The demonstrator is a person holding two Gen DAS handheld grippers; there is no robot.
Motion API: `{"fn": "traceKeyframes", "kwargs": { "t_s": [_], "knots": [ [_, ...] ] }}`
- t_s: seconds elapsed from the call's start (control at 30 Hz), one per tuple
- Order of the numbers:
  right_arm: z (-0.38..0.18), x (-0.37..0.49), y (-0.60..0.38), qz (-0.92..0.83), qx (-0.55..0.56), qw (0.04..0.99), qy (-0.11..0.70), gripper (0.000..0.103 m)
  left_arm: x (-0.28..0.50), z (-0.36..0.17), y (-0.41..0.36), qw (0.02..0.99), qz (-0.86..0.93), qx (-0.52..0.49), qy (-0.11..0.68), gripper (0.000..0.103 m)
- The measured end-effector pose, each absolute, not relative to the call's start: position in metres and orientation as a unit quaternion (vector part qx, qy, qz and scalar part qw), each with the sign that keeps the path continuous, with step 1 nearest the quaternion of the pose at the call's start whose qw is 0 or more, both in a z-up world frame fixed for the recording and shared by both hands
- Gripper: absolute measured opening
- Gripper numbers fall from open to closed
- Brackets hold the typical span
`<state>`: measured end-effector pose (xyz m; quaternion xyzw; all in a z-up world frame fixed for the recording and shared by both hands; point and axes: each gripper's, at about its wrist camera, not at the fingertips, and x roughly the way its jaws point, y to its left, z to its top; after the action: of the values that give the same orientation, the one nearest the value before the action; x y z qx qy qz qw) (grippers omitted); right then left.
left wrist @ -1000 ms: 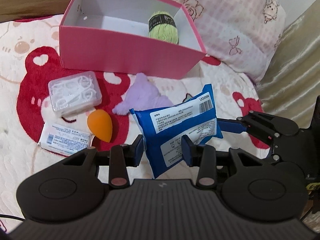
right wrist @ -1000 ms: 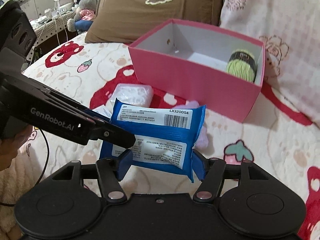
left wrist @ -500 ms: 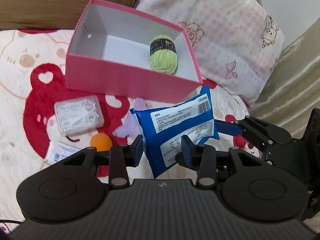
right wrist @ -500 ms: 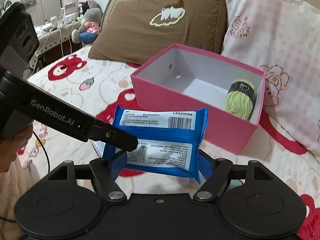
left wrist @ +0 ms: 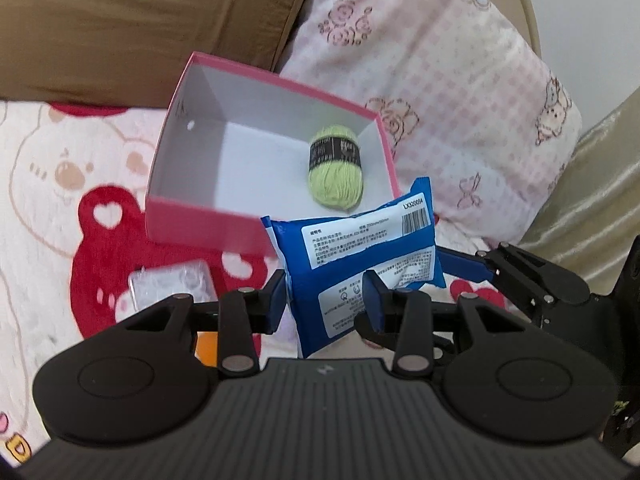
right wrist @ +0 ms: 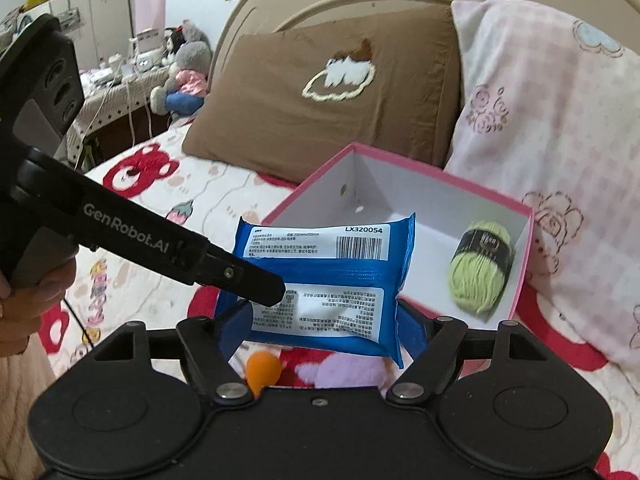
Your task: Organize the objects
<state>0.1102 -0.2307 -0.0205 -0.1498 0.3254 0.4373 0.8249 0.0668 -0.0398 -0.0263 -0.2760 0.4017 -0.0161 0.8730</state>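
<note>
A blue wipes pack [left wrist: 360, 240] hangs in the air in front of the pink box [left wrist: 200, 216]. My left gripper [left wrist: 326, 296] is shut on the pack's lower left part. In the right wrist view the pack [right wrist: 320, 276] spans my right gripper [right wrist: 320, 320]; its two blue pads touch the pack's ends, with the jaws set wide. The left gripper's finger [right wrist: 272, 292] reaches in from the left onto the pack's face. A green yarn ball [right wrist: 478, 268] lies inside the pink box [right wrist: 524, 248], at its right end.
On the bedspread below the pack lie an orange sponge [right wrist: 262, 368], a purple plush thing [right wrist: 340, 372] and a clear plastic case [left wrist: 172, 288]. A brown pillow [right wrist: 320, 92] and a pink pillow [right wrist: 540, 128] stand behind the box. A hand [right wrist: 24, 304] holds the left gripper.
Both grippers have risen with the pack and come closer to the box, whose inside now shows more. The right gripper's fingers have spread and the pack looks flatter between them.
</note>
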Motion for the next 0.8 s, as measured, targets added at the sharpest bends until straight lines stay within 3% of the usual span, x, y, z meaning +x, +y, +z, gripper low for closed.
{"fn": "traceKeyframes", "kwargs": {
  "t_s": [0.37, 0.8],
  "knots": [
    [-0.006, 0.159, -0.208, 0.433, -0.143, 0.821, 0.342, 0.079, 0.126, -0.003, -0.029, 0.883, 0.011, -0.247, 0.4, 0.039],
    [-0.042, 0.235, -0.181, 0.419, -0.098, 0.799, 0.421, 0.074, 0.2, -0.033, -0.008, 0.876, 0.041, -0.237, 0.417, 0.039]
  ]
}}
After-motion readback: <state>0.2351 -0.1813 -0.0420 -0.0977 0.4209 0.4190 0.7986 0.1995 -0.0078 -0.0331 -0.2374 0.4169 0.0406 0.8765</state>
